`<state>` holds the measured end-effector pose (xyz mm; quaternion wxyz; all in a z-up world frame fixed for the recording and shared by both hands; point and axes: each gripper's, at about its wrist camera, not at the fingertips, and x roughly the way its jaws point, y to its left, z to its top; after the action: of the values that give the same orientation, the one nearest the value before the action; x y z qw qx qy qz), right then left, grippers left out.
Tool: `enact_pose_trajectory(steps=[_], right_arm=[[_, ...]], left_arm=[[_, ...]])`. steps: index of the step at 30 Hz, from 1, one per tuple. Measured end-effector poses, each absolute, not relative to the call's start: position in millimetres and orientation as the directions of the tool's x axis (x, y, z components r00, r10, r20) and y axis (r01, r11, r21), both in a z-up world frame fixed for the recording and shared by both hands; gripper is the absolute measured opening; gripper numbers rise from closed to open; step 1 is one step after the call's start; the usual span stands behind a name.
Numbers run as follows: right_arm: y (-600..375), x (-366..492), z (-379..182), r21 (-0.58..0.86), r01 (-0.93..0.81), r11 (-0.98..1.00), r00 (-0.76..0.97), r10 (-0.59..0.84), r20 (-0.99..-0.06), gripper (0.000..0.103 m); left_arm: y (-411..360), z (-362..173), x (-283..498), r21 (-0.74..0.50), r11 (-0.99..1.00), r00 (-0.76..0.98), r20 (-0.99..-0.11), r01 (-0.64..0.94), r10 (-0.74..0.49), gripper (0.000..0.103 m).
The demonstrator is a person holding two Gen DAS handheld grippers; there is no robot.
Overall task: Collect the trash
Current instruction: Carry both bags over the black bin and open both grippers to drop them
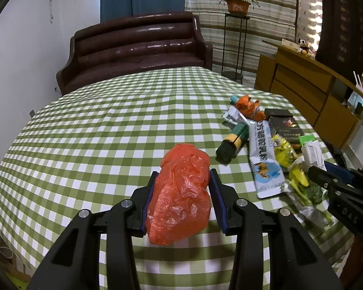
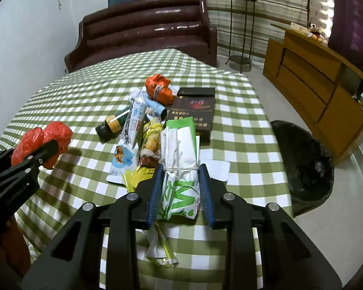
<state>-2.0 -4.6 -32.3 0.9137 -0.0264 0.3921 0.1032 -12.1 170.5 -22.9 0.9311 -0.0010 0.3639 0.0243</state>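
The left hand-held gripper (image 1: 182,181) is clamped on a crumpled red plastic bag (image 1: 181,193), which bulges past both pads and hides the fingertips' inner faces. To its right, the right hand-held gripper (image 2: 181,181) has its pads closed on a green-and-white tied packet (image 2: 181,169). Just ahead of it lies a trash pile on the checked tabletop (image 2: 242,120); the wrappers overlap, so several are only partly legible. A black-lined bin (image 2: 305,164) sits to the right, its rim cut off by the tabletop.

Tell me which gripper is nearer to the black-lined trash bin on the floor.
Right. The right gripper, shut on a green and white paper packet, is at the table edge just beside the trash bin. The left gripper, holding a red plastic bag, sits further across the table.
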Motion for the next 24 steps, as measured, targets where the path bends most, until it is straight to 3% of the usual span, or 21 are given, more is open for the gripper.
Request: enact_pose_trajectory(steps=[24], right_arm=[[-156.4,13.6,0.6,-0.006,0.069,0.998,0.789,-0.058,-0.612,0.029]], left_arm=[[11.1,13.4,42.4,-0.011,0.983,0.797,-0.584,0.181,-0.154,0.042]])
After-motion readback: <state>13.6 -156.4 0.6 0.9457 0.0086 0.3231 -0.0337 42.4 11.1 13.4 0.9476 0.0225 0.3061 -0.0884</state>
